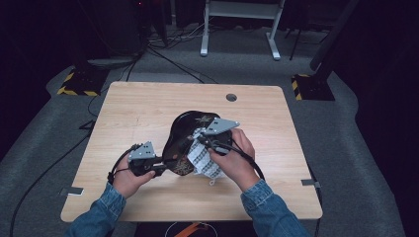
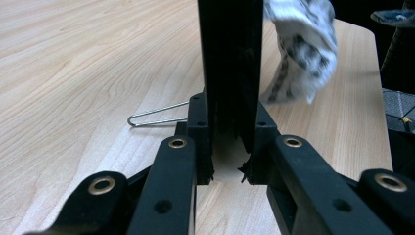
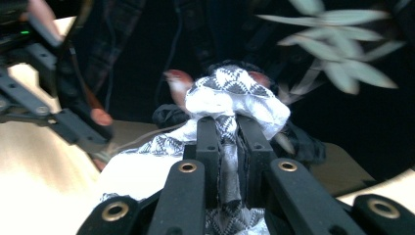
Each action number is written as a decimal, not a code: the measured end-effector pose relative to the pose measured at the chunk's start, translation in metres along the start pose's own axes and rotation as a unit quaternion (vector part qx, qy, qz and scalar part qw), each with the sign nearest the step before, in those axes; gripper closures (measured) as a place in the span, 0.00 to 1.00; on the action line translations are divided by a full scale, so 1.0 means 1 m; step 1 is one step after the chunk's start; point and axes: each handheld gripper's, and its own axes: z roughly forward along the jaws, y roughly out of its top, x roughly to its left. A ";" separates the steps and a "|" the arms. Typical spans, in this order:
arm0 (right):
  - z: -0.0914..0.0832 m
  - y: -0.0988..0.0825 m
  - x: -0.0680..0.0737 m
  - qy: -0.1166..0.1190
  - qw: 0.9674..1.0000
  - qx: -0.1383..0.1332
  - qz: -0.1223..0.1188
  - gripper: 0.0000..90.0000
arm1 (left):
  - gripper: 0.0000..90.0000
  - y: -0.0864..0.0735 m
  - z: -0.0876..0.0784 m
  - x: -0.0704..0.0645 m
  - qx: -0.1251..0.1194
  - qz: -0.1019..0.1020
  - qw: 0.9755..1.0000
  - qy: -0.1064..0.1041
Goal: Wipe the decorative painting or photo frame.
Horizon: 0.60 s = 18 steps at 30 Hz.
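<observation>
Left gripper [image 1: 159,171], at 7 o'clock on the wooden table [image 1: 138,108], is clamped on the black patterned garment's [image 1: 190,128] edge. Right gripper [image 1: 201,139], toward table centre, is closed on the black-and-white patterned cloth [image 1: 203,157]. A wire hanger hook [image 2: 156,115] lies beside the left jaws. No legible writing.

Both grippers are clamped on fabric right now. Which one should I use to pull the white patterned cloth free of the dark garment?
Right. The right gripper is already shut on the white patterned cloth. The left gripper is shut on the dark garment, so it is better placed to hold that in place.
</observation>
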 end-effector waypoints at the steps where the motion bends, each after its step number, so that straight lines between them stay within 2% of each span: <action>1: -0.001 -0.001 -0.003 -0.003 1.000 0.001 0.002 0.92 | 0.87 0.000 0.000 0.000 0.001 0.000 1.000 0.000; 18: -0.016 -0.014 -0.046 -0.058 0.997 0.003 0.052 0.92 | 0.86 0.000 0.000 0.001 -0.003 -0.006 1.000 -0.004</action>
